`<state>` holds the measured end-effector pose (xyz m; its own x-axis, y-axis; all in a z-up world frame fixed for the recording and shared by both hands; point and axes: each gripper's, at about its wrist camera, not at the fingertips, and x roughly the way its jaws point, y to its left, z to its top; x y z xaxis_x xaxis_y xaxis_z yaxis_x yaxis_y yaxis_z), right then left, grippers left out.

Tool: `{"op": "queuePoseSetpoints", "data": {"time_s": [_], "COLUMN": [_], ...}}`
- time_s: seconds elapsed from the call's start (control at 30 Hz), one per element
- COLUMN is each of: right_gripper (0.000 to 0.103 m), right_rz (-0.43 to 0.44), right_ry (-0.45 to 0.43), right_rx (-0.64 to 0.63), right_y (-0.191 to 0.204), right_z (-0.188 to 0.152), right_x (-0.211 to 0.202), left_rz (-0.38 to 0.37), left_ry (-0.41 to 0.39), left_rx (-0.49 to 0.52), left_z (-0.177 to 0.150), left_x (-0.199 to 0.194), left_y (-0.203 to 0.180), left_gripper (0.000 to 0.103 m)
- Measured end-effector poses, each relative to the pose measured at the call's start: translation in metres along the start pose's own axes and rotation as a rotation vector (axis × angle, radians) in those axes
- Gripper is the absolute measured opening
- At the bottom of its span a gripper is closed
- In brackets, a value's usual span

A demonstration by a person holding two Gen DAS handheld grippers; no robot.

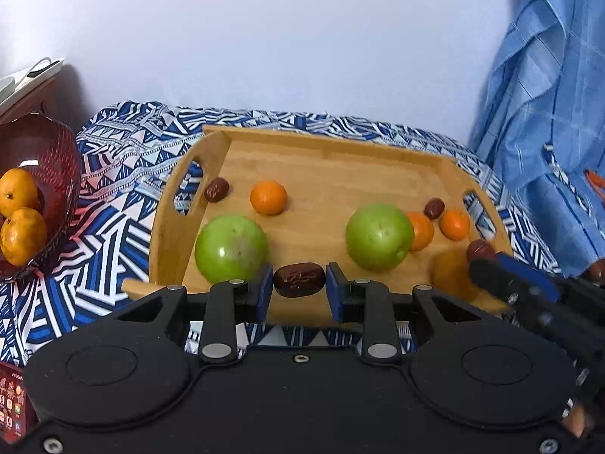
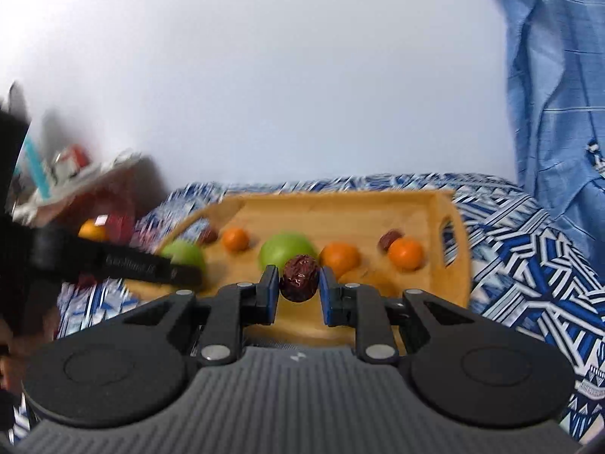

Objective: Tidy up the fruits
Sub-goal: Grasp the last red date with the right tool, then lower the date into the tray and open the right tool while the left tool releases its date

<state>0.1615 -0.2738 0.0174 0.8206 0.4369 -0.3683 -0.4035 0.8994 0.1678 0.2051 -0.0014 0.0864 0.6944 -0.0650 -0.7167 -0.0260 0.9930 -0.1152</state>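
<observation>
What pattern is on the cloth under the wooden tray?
The cloth has a blue-and-white geometric pattern of triangles and stripes; clearest in the left wrist view.

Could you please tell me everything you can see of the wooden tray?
The tray looks like light bamboo, rectangular, with low raised walls and a cut-out handle slot at each end. It lies flat on a blue-and-white patterned cloth. On it lie two green apples, several small oranges and some loose dark dates. Its middle floor is bare. Both grippers hover at its near edge; neither visibly touches it.
</observation>
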Motion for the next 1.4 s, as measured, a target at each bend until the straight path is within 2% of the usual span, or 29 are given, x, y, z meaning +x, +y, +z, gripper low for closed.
{"op": "queuePoseSetpoints", "data": {"time_s": [0.3, 0.57, 0.93, 1.4], "right_gripper": [0.026, 0.026, 0.027, 0.028], "right_rz": [-0.071, -0.124, -0.140, -0.180], "right_ry": [-0.038, 0.037, 0.101, 0.139], "right_rx": [0.127, 0.255, 0.291, 0.236], "right_y": [-0.036, -0.068, -0.097, -0.098], "right_z": [0.028, 0.041, 0.049, 0.041], "right_x": [0.028, 0.074, 0.102, 0.116], "left_rz": [0.032, 0.076, 0.112, 0.142], "left_ry": [-0.034, -0.043, -0.023, -0.006], "left_rx": [-0.050, -0.108, -0.086, -0.053], "left_z": [0.030, 0.053, 0.059, 0.055], "left_x": [0.026, 0.059, 0.103, 0.121], "left_y": [-0.004, -0.008, -0.023, -0.030], "left_gripper": [0.028, 0.028, 0.028, 0.029]}}
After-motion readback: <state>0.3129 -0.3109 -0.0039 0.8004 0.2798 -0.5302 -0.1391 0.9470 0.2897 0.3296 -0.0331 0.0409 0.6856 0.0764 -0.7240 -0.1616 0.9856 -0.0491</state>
